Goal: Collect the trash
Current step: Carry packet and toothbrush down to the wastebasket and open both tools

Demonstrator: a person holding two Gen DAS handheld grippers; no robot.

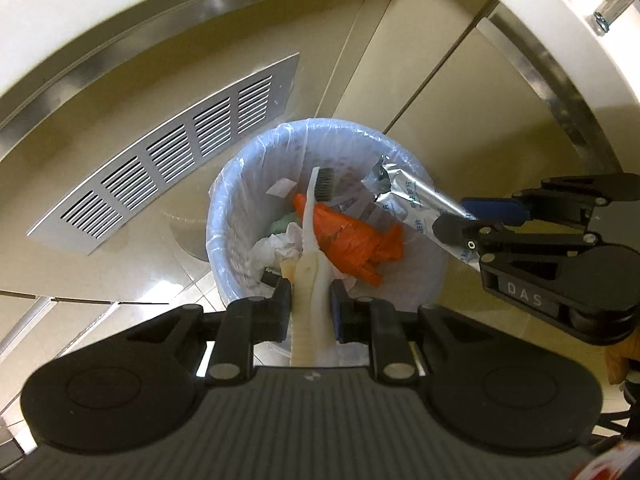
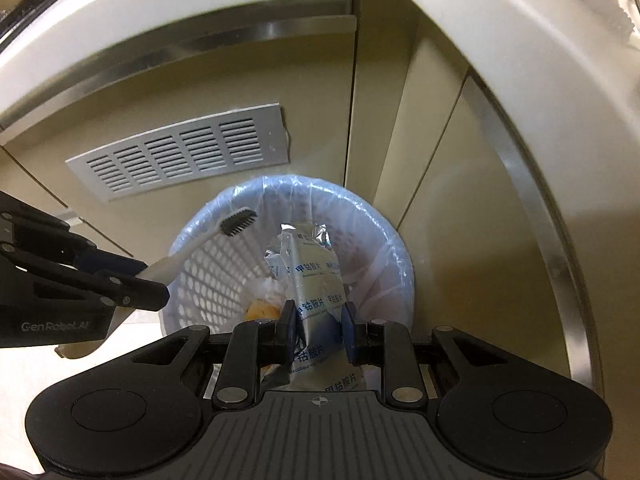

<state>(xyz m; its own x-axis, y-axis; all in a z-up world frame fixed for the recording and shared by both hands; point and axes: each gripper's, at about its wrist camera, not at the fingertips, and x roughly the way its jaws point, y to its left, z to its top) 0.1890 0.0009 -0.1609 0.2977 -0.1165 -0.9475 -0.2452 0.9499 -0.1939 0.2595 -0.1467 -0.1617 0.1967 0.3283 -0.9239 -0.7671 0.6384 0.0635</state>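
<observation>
Over a lined waste basket on a tiled floor: the left gripper is clamped on a white toothbrush, long axis running away from the jaws, black bristle head over the basket's far rim. The right gripper, closed on a silver foil packet, aims it lengthwise w/ torn end down into the opening. Orange wrapper & tissue lie inside. Cabinet w/ vent grille stands just behind; counter edge overhangs, open floor nearer the cameras.

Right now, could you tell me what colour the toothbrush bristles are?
Black, on a white toothbrush; they show best in the right wrist view.
</observation>
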